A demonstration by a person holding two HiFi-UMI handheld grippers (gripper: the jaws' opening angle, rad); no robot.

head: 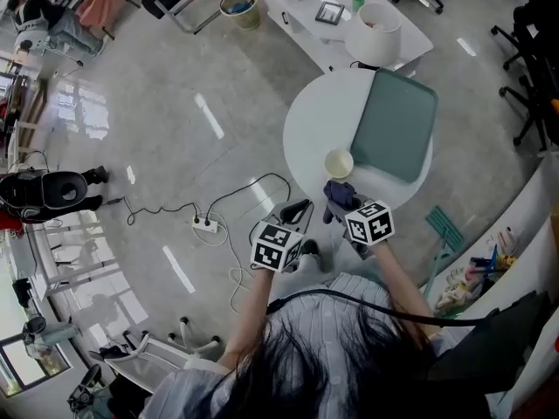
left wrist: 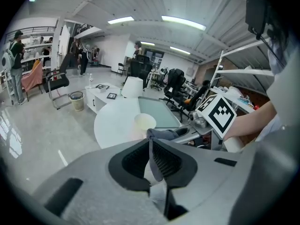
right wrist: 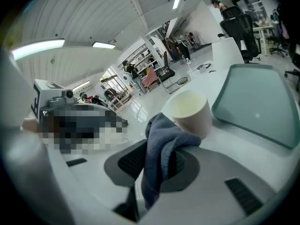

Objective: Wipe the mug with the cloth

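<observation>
A cream mug (head: 339,162) stands upright near the front edge of the round white table (head: 314,120). In the right gripper view the mug (right wrist: 190,110) is just beyond the jaws. My right gripper (head: 337,202) is shut on a blue-grey cloth (head: 339,190), and the cloth (right wrist: 161,149) bunches up between the jaws and hangs close to the mug's side. Off the table's edge to the left, my left gripper (head: 297,210) hangs over the floor. Its jaws (left wrist: 152,161) are shut with nothing in them, and they point at the mug (left wrist: 144,122) and the cloth (left wrist: 164,134).
A green mat (head: 393,125) covers the right half of the round table. Behind it stands a white desk (head: 301,11) with a white lampshade (head: 374,33), and a waste bin (head: 239,7) to its left. A power strip with cables (head: 205,225) lies on the floor.
</observation>
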